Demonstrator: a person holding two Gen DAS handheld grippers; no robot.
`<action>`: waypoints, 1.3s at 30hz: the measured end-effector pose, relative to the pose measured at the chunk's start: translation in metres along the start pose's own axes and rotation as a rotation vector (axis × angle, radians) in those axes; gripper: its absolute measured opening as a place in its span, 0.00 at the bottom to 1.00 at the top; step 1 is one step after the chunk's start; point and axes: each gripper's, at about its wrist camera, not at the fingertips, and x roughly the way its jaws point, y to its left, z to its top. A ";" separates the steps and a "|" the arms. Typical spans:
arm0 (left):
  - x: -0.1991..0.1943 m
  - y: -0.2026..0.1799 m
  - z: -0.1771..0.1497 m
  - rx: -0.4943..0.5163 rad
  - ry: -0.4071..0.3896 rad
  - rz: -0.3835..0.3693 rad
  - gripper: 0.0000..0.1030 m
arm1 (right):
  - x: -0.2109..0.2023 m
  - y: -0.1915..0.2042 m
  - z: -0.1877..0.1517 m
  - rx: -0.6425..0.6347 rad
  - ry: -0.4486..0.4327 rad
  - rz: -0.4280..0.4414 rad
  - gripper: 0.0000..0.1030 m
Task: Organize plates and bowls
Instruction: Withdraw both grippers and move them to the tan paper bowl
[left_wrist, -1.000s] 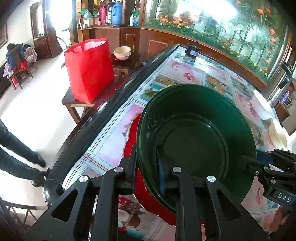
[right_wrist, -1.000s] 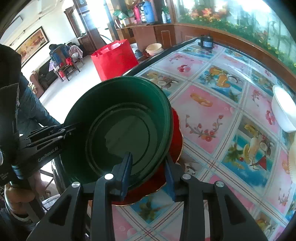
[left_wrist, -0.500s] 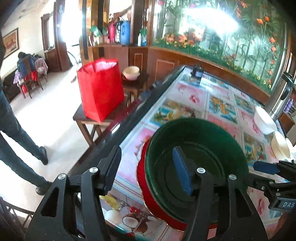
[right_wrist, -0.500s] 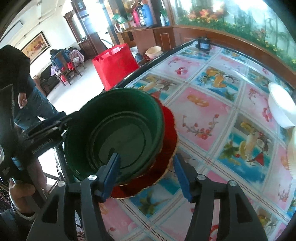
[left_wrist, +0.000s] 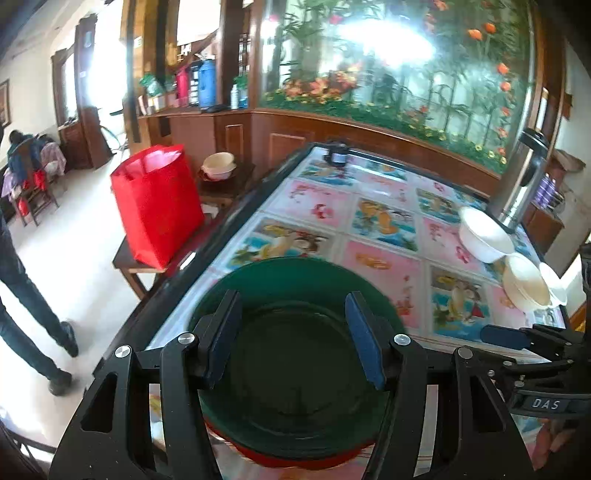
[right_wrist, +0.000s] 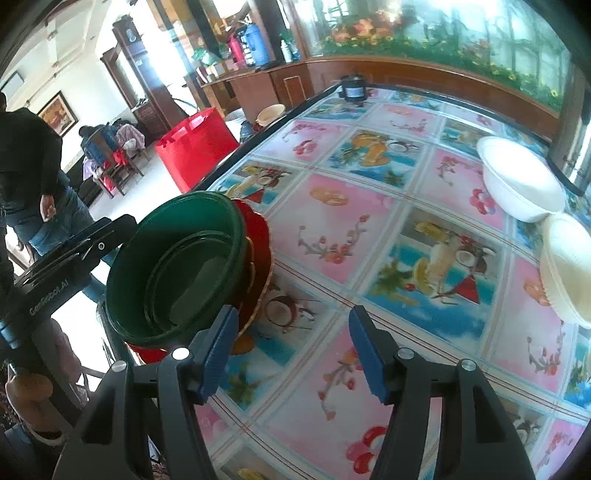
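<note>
Right wrist view: green bowl (right_wrist: 177, 269) at nine o'clock, nested on red plate (right_wrist: 258, 251), looks light, rigid, slick-walled; take its rim, right gripper (right_wrist: 291, 350) jaws opening empty, left gripper (left_wrist: 291, 343) jaws spread.

Left tool (left_wrist: 293, 334) gapes empty; right tool (right_wrist: 293, 349) opening, empty.

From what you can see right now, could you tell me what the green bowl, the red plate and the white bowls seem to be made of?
Green bowl: probably plastic or melamine; thin wall, soft sheen, moulded rings inside.
Red plate: likely glossy melamine or plastic; scalloped edge with a gold line.
White bowls: matte, thin-rimmed, possibly disposable foam or paper; too blurred to be sure.
</note>
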 end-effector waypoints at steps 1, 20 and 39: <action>-0.001 -0.005 0.000 0.006 0.000 -0.009 0.57 | -0.002 -0.003 -0.001 0.009 -0.005 -0.003 0.61; 0.011 -0.116 -0.001 0.133 0.032 -0.168 0.57 | -0.047 -0.073 -0.028 0.156 -0.070 -0.085 0.66; 0.043 -0.228 -0.009 0.204 0.149 -0.323 0.57 | -0.107 -0.181 -0.087 0.380 -0.109 -0.208 0.68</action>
